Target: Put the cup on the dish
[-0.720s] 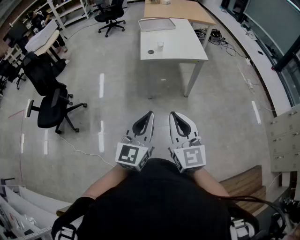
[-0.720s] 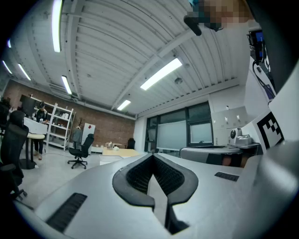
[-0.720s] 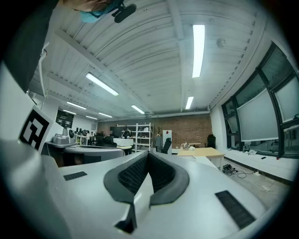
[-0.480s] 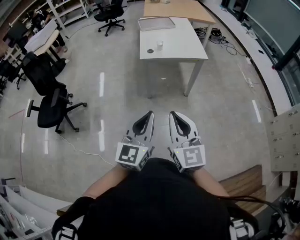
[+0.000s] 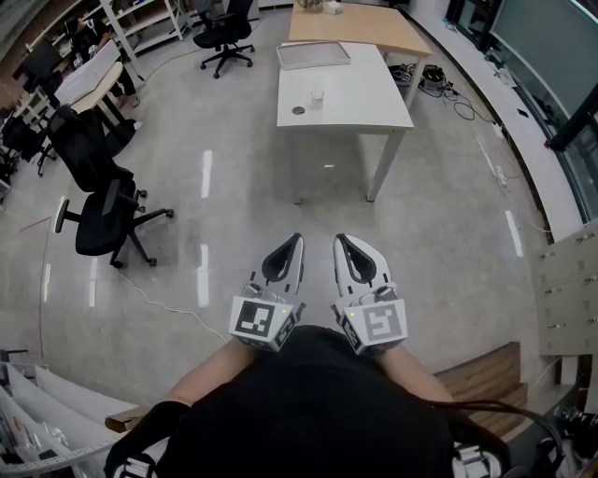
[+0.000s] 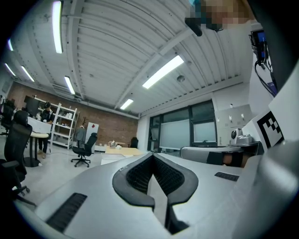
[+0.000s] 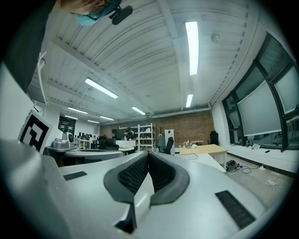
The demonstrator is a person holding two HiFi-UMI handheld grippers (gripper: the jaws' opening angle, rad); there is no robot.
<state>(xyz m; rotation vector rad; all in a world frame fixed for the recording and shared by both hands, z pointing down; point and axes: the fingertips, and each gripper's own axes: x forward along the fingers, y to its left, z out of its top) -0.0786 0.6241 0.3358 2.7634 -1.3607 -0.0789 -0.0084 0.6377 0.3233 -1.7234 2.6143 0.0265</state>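
Observation:
A small clear cup (image 5: 318,95) stands on the white table (image 5: 360,93) far ahead, with a dark round dish (image 5: 298,110) just to its left. My left gripper (image 5: 297,239) and my right gripper (image 5: 337,240) are held side by side close to my body, well short of the table. Both point level and forward. Each has its jaws shut with nothing between them. In the left gripper view my left gripper's tips (image 6: 152,155) meet, and in the right gripper view my right gripper's tips (image 7: 148,153) meet too.
A grey tray (image 5: 313,54) lies at the white table's far end, and a wooden table (image 5: 355,23) stands behind it. Black office chairs (image 5: 103,210) stand on the left. Cables (image 5: 448,89) trail on the floor at the right. A wooden step (image 5: 486,373) sits by my right side.
The view has shifted slightly: the table sits a little higher and farther in the picture, and both grippers sit a little lower and closer together. Their jaws stay shut.

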